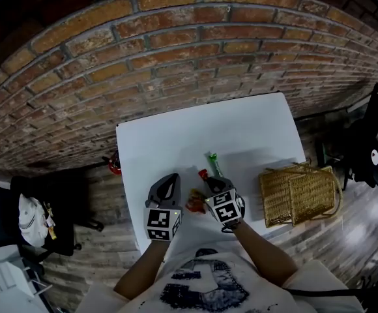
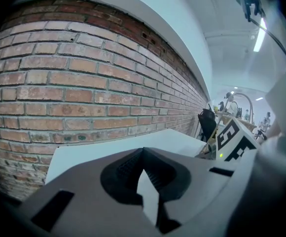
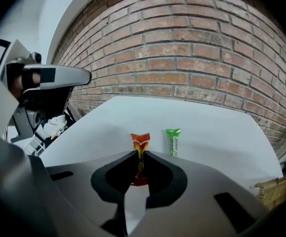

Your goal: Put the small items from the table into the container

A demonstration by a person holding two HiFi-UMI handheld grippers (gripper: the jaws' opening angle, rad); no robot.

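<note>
Now the right claw point(image 3: 137, 154) pinches the red packet point(image 3: 140, 143) by its middle. Hold that pinch firm, lift clear of the surface point(image 3: 207, 122), then carry it to the wicker container point(image 1: 300, 194) off the claw's right. The left claw point(image 2: 143, 157), pressed together, holds nothing.

Shirt: you wear a white short-sleeved T-shirt point(image 1: 267, 295) with a dark blue-black print across the chest.
Left claw: your left claw point(image 2: 143, 150) has a smooth grey shell and a dark ribbed hollow behind its tips.
Right claw: your right claw point(image 3: 140, 151) has the same grey shell, with rectangular slots cut in it.
Marker cubes: each claw carries a white cube point(image 1: 162, 223) printed with black square markers.
</note>
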